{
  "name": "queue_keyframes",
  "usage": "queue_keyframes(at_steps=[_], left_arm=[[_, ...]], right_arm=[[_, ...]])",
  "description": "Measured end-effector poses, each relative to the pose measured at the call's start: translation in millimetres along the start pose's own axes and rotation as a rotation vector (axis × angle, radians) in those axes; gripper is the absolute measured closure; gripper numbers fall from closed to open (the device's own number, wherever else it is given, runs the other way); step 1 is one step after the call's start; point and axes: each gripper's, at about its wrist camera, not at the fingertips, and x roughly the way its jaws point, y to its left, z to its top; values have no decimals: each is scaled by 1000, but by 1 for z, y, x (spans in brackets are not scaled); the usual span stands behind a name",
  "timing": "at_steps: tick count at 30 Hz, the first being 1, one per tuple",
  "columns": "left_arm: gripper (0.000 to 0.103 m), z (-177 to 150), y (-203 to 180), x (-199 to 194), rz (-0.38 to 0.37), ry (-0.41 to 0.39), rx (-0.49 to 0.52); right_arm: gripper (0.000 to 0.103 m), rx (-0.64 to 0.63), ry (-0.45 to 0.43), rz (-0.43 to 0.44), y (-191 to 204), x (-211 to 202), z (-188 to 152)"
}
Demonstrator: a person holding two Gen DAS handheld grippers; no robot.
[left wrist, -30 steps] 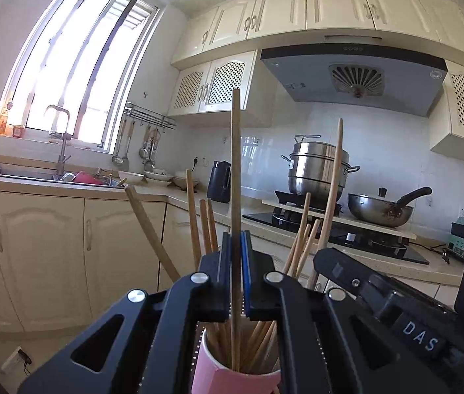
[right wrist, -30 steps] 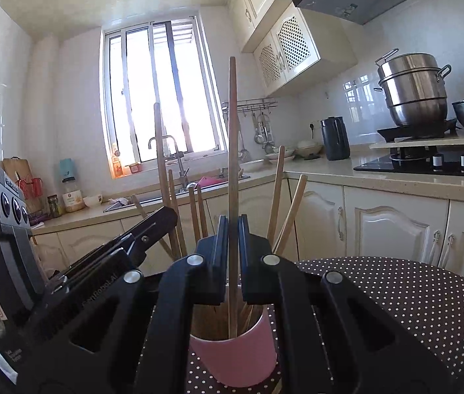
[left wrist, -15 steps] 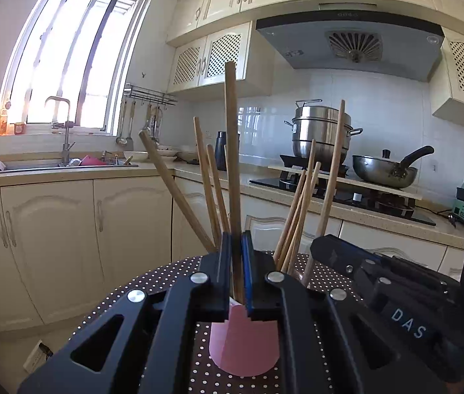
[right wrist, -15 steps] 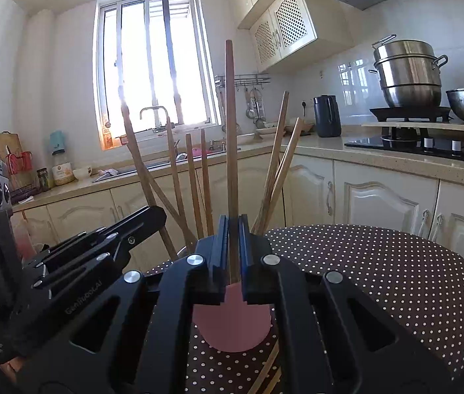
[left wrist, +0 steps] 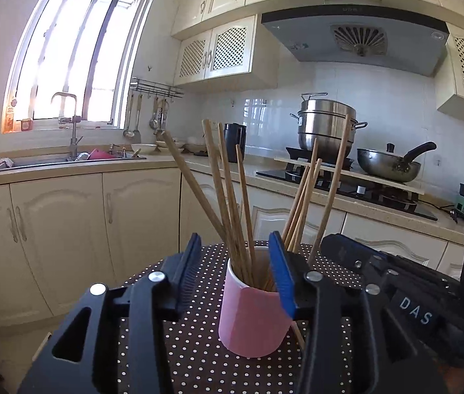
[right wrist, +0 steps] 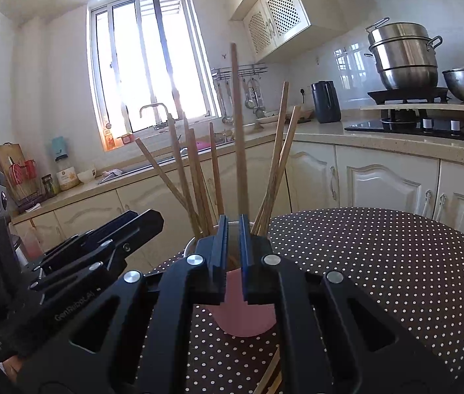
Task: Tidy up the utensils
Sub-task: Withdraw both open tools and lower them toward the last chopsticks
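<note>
A pink cup [left wrist: 251, 318] stands on the dotted table [left wrist: 199, 354] with several wooden chopsticks [left wrist: 228, 197] upright in it. My left gripper [left wrist: 235, 256] is open, its jaws on either side of the cup's rim, holding nothing. In the right wrist view the cup [right wrist: 242, 312] sits just behind my right gripper [right wrist: 233, 229], whose jaws are close together around one tall chopstick [right wrist: 238, 131] whose lower end is in the cup. Loose chopsticks [right wrist: 271, 377] lie on the table below it.
The round table [right wrist: 380, 262] has a brown white-dotted cloth. Kitchen cabinets [left wrist: 67, 229], a sink [left wrist: 51, 161] and a stove with pots [left wrist: 327, 131] run behind. The other gripper's body [left wrist: 412, 295] is close at the right of the left view.
My left gripper has opened and let its chopstick drop into the cup. Both grippers have come down toward the table. The right gripper still holds its chopstick.
</note>
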Motion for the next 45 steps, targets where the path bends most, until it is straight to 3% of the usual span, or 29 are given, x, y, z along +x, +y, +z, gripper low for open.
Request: queue_keyframes(at_steps=[3, 7, 12, 24, 32, 38, 45], left_arm=[[45, 4, 1, -11, 7, -13, 1], [43, 10, 1, -25, 10, -34, -6], [35, 17, 2, -46, 14, -56, -6], [29, 30, -3, -96, 26, -105, 37], [29, 29, -8, -115, 36, -97, 64], [29, 16, -11, -114, 34, -40, 87], [29, -6, -14, -89, -17, 132, 96]], right_arm=[[91, -1, -7, -7, 4, -8, 4], [64, -4, -32, -16, 11, -23, 10], [52, -15, -55, -21, 20, -42, 15], [42, -36, -86, -45, 42, -84, 24], [39, -53, -72, -69, 51, -106, 19], [36, -49, -25, -89, 48, -111, 8], [35, -31, 80, -126, 34, -101, -16]])
